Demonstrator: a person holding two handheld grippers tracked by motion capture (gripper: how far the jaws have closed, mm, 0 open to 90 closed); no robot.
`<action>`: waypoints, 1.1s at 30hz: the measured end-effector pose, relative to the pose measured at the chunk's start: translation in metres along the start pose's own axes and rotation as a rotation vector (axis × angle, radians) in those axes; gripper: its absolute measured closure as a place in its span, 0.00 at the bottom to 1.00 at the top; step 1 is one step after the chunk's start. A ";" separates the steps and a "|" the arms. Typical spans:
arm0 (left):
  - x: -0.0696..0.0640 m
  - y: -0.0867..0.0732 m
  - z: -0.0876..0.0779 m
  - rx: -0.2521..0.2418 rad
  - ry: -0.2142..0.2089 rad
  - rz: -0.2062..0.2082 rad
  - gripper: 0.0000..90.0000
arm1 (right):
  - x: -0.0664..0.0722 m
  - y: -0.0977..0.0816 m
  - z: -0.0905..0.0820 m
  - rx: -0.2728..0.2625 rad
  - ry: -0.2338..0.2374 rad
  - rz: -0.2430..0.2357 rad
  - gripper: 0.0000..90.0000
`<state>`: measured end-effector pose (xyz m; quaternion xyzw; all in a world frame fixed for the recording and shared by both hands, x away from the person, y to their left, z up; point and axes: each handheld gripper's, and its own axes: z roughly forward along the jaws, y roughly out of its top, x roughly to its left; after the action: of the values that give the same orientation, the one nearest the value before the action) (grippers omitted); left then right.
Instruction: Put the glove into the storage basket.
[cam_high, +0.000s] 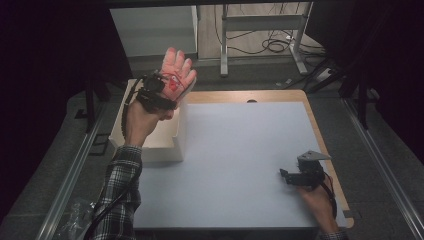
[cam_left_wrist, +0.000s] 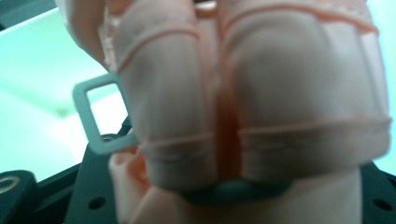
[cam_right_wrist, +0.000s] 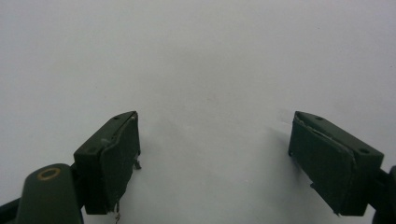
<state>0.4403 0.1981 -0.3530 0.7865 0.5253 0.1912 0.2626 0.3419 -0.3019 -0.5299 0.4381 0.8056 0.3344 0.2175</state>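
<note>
While one pink glove (cam_high: 178, 75) hangs clamped in the left gripper (cam_high: 159, 92) above one white box (cam_high: 150, 135), the right gripper (cam_high: 300, 176) rests wide apart on the pale table (cam_high: 240, 150). Left gripper view: blurred glove (cam_left_wrist: 252, 102) between the jaws. Right gripper view: two spread jaws, bare tabletop (cam_right_wrist: 201, 60).

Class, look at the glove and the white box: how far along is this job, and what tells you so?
Done: the left gripper has gripped the pink glove and holds it up above the white box. In hand: the glove is in the air, not resting on anything. Left: it probably has to be set down, in the box or on the table. The right gripper rests open on the table, holding nothing.
</note>
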 end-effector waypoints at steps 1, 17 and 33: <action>0.003 -0.002 0.000 -0.001 0.005 -0.006 0.48 | 0.000 0.000 0.000 0.001 0.000 0.001 0.19; 0.032 -0.049 0.048 0.061 0.027 -0.130 0.48 | 0.000 0.000 0.000 0.000 -0.001 0.002 0.19; 0.029 -0.054 0.107 0.223 0.032 -0.178 0.47 | 0.000 0.000 0.000 0.000 -0.001 0.001 0.19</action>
<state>0.4733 0.2193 -0.4699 0.7580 0.6149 0.1203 0.1811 0.3418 -0.3019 -0.5299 0.4385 0.8053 0.3344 0.2178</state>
